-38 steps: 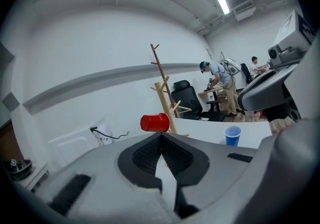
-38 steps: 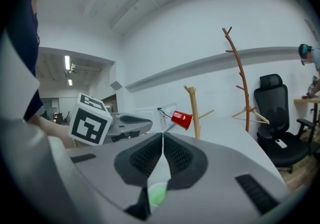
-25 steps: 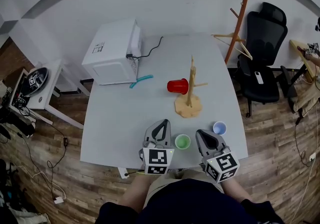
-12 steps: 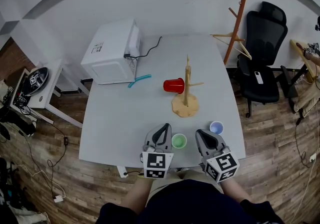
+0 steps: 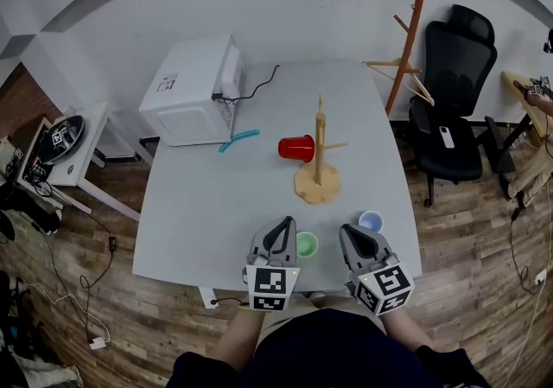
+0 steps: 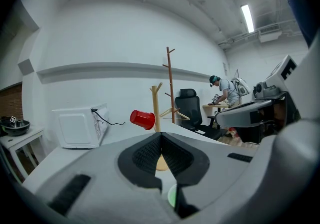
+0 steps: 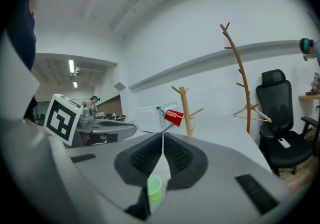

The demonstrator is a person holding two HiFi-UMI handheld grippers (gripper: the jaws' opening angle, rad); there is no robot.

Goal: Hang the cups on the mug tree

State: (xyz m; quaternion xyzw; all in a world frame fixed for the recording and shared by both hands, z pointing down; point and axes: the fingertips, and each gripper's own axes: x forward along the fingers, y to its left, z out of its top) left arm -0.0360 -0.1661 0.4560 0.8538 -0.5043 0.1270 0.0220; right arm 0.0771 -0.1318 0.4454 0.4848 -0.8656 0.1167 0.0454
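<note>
The mug tree (image 5: 318, 166) is stood upright near the middle of the table (image 5: 199, 205), and a red cup (image 5: 296, 149) is hung sideways on a peg at its left. A green cup (image 5: 306, 244) is set upright near the table's front edge, between the two grippers. A blue cup (image 5: 371, 221) is stood just beyond the right gripper (image 5: 354, 232).

Both grippers are held side by side over the front edge, pointed away from the person and tilted only slightly down. The left gripper (image 5: 280, 222) is kept just left of the green cup. In each gripper view the jaws are seen pressed together, with nothing pinched between them.

The blue cup is shown in the head view only. The green cup is glimpsed below the closed jaws in both gripper views. A person (image 6: 220, 91) at a far desk is caught in the left gripper view, beyond an office chair (image 5: 454, 92).

A label is seen on the microwave (image 5: 194, 88), but its print cannot be read. Black-and-white square markers are borne on the grippers' cubes.
</note>
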